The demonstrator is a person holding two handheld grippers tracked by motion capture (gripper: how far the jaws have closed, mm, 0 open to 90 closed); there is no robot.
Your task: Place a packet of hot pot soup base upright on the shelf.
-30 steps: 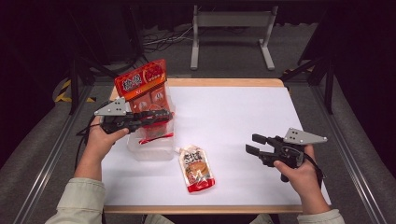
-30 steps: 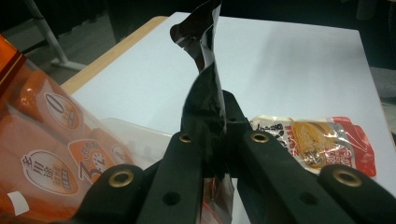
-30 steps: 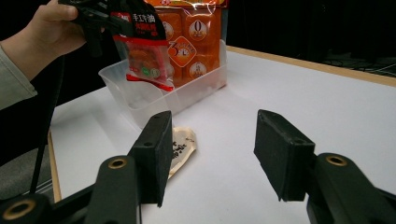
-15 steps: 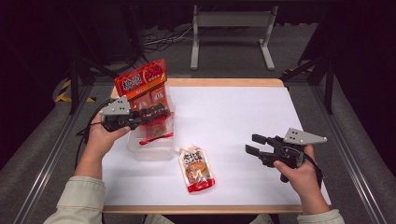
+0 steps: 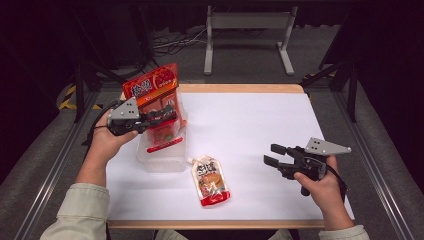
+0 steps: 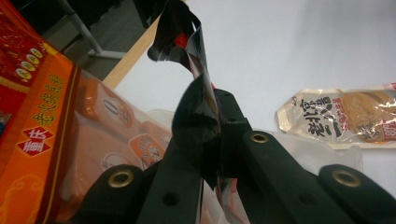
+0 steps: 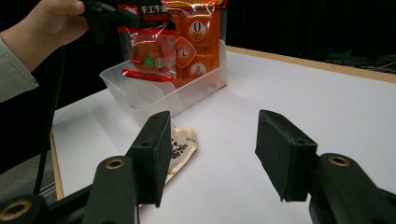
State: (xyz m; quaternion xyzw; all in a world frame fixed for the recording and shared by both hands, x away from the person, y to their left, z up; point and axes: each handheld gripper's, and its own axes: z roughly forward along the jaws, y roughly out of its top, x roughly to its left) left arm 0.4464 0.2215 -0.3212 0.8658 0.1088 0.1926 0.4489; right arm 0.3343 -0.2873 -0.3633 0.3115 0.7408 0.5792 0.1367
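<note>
The left gripper (image 5: 167,113) is clamped on a red packet (image 5: 164,131), holding it over the clear tub (image 5: 162,159) near the table's (image 5: 260,130) left edge. The right gripper (image 5: 274,155) is open and holds nothing. A pouch (image 5: 211,180) lies near the front edge.

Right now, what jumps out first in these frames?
The bright orange-red snack bag standing in the clear plastic bin at the table's left edge, with the left gripper clamped on a smaller red packet above that bin. Next, the pale sauce pouch lying flat mid-table, and the right gripper open and empty at the right.
</note>
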